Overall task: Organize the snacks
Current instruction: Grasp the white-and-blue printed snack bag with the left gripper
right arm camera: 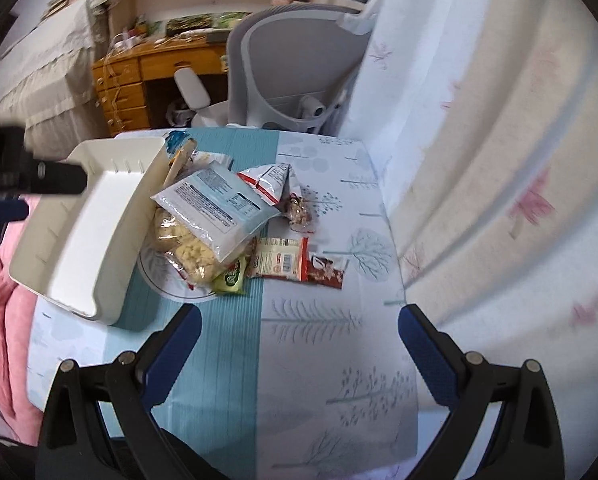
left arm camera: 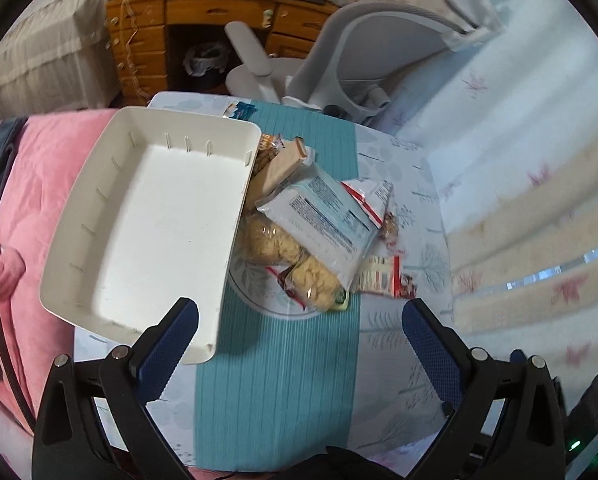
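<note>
An empty white bin (left arm camera: 155, 224) sits on the left of the small table, also in the right wrist view (right arm camera: 83, 236). A pile of snacks lies beside it: a white-blue packet (left arm camera: 319, 212) (right arm camera: 215, 204), clear bags of yellow puffs (left arm camera: 291, 260) (right arm camera: 187, 248), a red-white bag (right arm camera: 267, 180), a red-brown wrapper (right arm camera: 323, 272), a green packet (right arm camera: 231, 278). My left gripper (left arm camera: 299, 320) is open above the table's near side, its left finger over the bin's near corner. My right gripper (right arm camera: 299, 324) is open and empty, short of the snacks.
The table has a teal strip (left arm camera: 275, 392) and a tree-print cloth (right arm camera: 339, 360). A grey office chair (left arm camera: 363, 60) stands behind it, curtains (right arm camera: 499, 160) to the right, pink bedding (left arm camera: 27, 200) to the left, a wooden desk (left arm camera: 151, 40) far back.
</note>
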A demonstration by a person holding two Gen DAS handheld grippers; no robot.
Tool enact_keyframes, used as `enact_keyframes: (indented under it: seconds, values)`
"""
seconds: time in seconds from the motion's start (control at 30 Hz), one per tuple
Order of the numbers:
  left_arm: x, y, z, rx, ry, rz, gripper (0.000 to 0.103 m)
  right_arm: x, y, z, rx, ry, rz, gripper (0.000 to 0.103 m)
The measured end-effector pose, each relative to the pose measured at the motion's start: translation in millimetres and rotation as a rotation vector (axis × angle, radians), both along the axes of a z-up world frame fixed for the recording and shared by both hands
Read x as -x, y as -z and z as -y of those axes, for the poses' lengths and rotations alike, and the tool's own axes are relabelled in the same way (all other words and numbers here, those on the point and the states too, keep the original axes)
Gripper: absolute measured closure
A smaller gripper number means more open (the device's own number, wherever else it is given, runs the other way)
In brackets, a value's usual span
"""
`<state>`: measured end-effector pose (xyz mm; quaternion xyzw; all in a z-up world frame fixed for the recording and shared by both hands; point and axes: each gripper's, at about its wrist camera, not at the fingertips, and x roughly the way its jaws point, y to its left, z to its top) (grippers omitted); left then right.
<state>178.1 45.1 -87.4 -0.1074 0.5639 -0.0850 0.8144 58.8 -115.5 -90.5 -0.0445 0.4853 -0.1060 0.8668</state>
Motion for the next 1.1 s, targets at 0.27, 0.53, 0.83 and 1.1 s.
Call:
enact_keyframes:
  seconds: [0.27, 0.53, 0.83, 1.1]
  values:
    - [-54, 39, 31, 0.005, -0.127, -0.133, 0.002, -49, 47, 27, -0.022, -0.208, -0.009, 0.004]
    - [-88, 106, 49, 0.049, -0.295, -0.331, 0.003, -88, 102, 58, -0.129, -0.336, -0.007, 0.004]
    - [-108, 168, 64, 0.054, -0.428, -0.467, 0.003, -109, 147, 72, -0.157, -0.469, 0.018, 0.004]
    - [-124, 195, 71, 0.048, -0.487, -0.502, 0.003, -127, 173, 74, -0.223, -0.526, 0.005, 0.004]
